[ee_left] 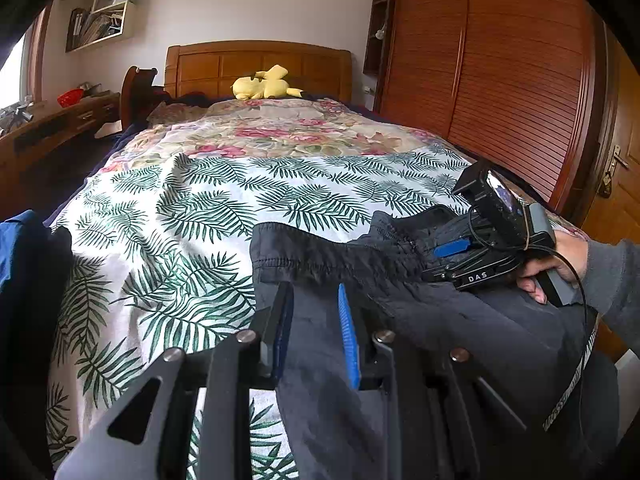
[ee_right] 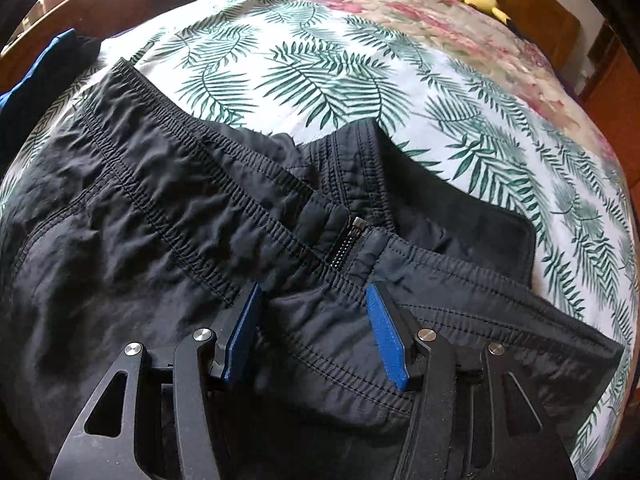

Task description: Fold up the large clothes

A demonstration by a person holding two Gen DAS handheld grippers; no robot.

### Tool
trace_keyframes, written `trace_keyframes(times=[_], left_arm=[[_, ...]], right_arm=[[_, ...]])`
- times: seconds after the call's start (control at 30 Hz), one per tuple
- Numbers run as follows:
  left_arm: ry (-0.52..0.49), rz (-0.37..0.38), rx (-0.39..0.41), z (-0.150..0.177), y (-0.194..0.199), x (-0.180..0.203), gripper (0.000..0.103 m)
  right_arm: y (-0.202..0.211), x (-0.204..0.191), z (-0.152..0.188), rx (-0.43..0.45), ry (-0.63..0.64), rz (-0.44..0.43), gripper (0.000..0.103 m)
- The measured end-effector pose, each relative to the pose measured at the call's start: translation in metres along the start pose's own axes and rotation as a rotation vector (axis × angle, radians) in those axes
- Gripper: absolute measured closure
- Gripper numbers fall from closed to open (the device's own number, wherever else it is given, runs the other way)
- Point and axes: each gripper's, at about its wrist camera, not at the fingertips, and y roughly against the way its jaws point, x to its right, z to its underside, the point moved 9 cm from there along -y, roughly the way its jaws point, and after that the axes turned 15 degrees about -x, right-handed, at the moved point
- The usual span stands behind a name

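Black trousers [ee_right: 160,216] with an elastic waistband and an open zip [ee_right: 346,246] lie on the palm-leaf sheet [ee_right: 320,80] of the bed. My right gripper [ee_right: 314,300] is open, its blue pads on either side of the waistband fabric just below the zip. In the left wrist view the trousers [ee_left: 460,320] lie at the near right, and my left gripper [ee_left: 314,300] is open with dark fabric between its fingers near the waistband's left end. The right gripper [ee_left: 452,248] also shows there, held by a hand at the right.
A yellow plush toy [ee_left: 266,84] lies by the wooden headboard [ee_left: 260,64]. Blue and dark clothes [ee_left: 24,264] lie at the bed's left edge. A wooden desk [ee_left: 60,120] stands left, a wardrobe [ee_left: 500,80] right. A floral quilt [ee_left: 280,132] covers the far half.
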Motion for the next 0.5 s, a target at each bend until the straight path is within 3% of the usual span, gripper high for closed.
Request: trace_keyframes(times=[0.13, 0.2, 0.23, 0.27, 0.3, 0.4, 0.5], left_arm=[[-0.005, 0.001, -0.004, -0.001, -0.003, 0.002, 0.082], [-0.010, 0.000, -0.006, -0.002, -0.004, 0.005, 0.082], [-0.012, 0.000, -0.007, -0.002, -0.005, 0.006, 0.082], [-0.014, 0.001, -0.008, -0.002, -0.005, 0.007, 0.082], [-0.016, 0.001, -0.008, -0.002, -0.005, 0.008, 0.082], [-0.020, 0.001, -0.011, -0.002, -0.006, 0.009, 0.082], [-0.021, 0.001, -0.011, -0.001, -0.005, 0.009, 0.082]], right_arm=[[-0.006, -0.002, -0.002, -0.007, -0.009, -0.018, 0.049], [-0.008, -0.006, -0.003, -0.006, 0.005, -0.027, 0.059], [-0.009, -0.008, -0.004, -0.004, 0.014, -0.036, 0.069], [-0.009, -0.013, -0.004, -0.002, 0.029, -0.054, 0.089], [-0.008, -0.020, -0.004, -0.004, 0.047, -0.077, 0.091], [-0.008, -0.029, -0.005, 0.003, 0.086, -0.013, 0.101], [-0.007, -0.030, -0.011, 0.030, 0.088, 0.046, 0.103]])
